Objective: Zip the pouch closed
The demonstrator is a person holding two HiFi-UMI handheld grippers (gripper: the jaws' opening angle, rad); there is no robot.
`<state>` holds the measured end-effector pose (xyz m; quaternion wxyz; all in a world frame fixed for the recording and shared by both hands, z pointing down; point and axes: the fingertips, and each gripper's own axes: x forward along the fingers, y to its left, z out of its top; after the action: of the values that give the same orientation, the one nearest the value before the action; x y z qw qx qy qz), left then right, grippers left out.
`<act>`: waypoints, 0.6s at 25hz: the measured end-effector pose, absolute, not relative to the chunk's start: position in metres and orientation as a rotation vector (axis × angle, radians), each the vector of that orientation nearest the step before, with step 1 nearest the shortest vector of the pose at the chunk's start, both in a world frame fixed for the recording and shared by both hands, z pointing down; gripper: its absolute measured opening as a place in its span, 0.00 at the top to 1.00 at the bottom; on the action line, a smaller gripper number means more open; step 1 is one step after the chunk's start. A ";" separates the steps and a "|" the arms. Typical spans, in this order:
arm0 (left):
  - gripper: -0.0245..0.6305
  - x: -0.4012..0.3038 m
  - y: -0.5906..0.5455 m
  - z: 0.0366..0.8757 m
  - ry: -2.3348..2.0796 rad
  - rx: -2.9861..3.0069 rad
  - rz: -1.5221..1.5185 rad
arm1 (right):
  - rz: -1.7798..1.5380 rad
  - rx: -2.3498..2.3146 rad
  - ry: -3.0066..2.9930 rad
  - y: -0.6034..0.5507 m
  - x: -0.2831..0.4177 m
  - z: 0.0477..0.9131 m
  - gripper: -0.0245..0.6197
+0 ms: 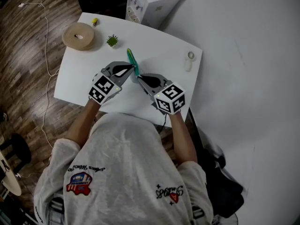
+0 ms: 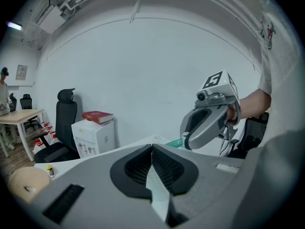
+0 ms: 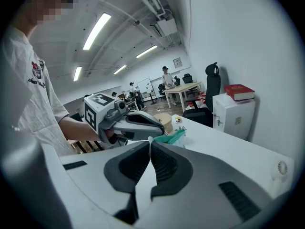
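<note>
A teal mesh pouch [image 1: 132, 60] stands on edge over the white table [image 1: 79, 78], between the two grippers. My left gripper [image 1: 134, 70] is shut at the pouch's near end; its hold is hidden behind its own jaws in the left gripper view, where the pouch [image 2: 175, 143] shows just past the shut left gripper [image 2: 152, 147]. My right gripper [image 1: 139, 77] is shut on a small white zip pull [image 3: 149, 139] at the same end. In the right gripper view the pouch [image 3: 172, 137] runs away from the right gripper [image 3: 150, 142], tip to tip with the left gripper [image 3: 156, 133].
On the table's far side lie a beige tape roll [image 1: 78, 35], a small potted plant [image 1: 112, 41], a yellow item [image 1: 94, 21] and a small white fan [image 1: 189, 61]. A white cabinet [image 1: 150, 3] with a red book stands behind. Wooden floor lies left.
</note>
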<state>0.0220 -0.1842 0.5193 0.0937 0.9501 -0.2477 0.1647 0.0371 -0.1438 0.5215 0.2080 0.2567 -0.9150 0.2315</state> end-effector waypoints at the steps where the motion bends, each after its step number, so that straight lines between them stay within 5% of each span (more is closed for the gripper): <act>1: 0.95 0.020 -0.186 0.521 -0.745 2.813 0.492 | 0.644 0.712 -2.552 -0.143 0.037 0.521 0.94; 15: 0.95 0.017 -0.186 0.523 -0.727 2.817 0.518 | 0.672 0.719 -2.572 -0.142 0.035 0.518 0.94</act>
<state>0.0167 -0.1864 0.5228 0.0933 0.9492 -0.2448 0.1744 0.0353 -0.1415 0.5179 0.1927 0.2560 -0.9165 0.2395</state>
